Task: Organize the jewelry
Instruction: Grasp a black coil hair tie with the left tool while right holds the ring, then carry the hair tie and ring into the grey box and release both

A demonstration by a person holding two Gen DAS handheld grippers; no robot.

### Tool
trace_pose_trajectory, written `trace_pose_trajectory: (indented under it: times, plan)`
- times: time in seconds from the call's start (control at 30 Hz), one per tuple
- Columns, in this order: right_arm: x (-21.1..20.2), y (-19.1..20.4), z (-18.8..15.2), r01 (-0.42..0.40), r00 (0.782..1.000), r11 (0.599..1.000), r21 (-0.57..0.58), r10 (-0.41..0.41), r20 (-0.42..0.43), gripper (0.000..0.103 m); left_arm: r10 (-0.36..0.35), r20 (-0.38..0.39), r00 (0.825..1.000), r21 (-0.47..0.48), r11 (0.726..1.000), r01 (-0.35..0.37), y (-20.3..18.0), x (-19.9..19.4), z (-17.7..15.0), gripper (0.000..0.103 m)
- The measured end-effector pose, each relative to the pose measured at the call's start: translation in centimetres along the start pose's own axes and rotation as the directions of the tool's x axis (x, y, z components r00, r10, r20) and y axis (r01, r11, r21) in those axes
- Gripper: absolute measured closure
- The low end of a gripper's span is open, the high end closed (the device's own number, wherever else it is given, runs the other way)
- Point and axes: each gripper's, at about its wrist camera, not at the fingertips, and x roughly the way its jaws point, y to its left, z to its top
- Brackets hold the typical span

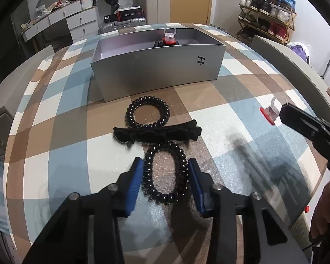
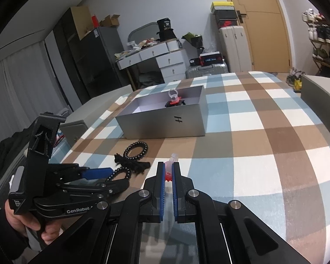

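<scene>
Left gripper (image 1: 165, 171) jaws spread around a black coiled hair tie (image 1: 164, 176) lying on the checked worktop (image 1: 209, 114), apparently not touching it. Right gripper (image 2: 169, 171) jaws pinch a clear plastic ring with red base (image 2: 169, 169), held near the worktop's right edge. Grey box (image 1: 156, 70) is at the far edge.

The tall wall of the open silver cardboard box (image 1: 158, 66) hides most of the dark item (image 1: 159, 44) beneath the clear red-based plastic ring (image 1: 169, 35) inside. The checked tablecloth (image 2: 264, 132) runs off the right wrist view's right edge.
</scene>
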Motion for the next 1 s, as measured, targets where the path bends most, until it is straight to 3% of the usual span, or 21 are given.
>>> trace_pose_trajectory:
  times: [0.23,0.53,1.0]
  plan:
    - [-0.4,0.6,0.2,-0.011,1.0,1.0,-0.017,0.011,0.011,0.098,-0.034,-0.003,0.999,-0.025,0.999,0.034,0.2,-1.0,-0.6,0.069]
    - [-0.4,1.5,1.0,-0.033,0.999,0.999,-0.03,0.034,0.023,0.098,-0.056,0.074,0.996,-0.031,0.998,0.058,0.5,-4.2,-0.4,0.069]
    - [0.9,2.4,7.9,-0.097,0.988,0.993,-0.067,0.105,0.113,0.098,-0.063,0.239,0.969,-0.018,0.997,0.069,3.5,-6.2,6.7,0.069]
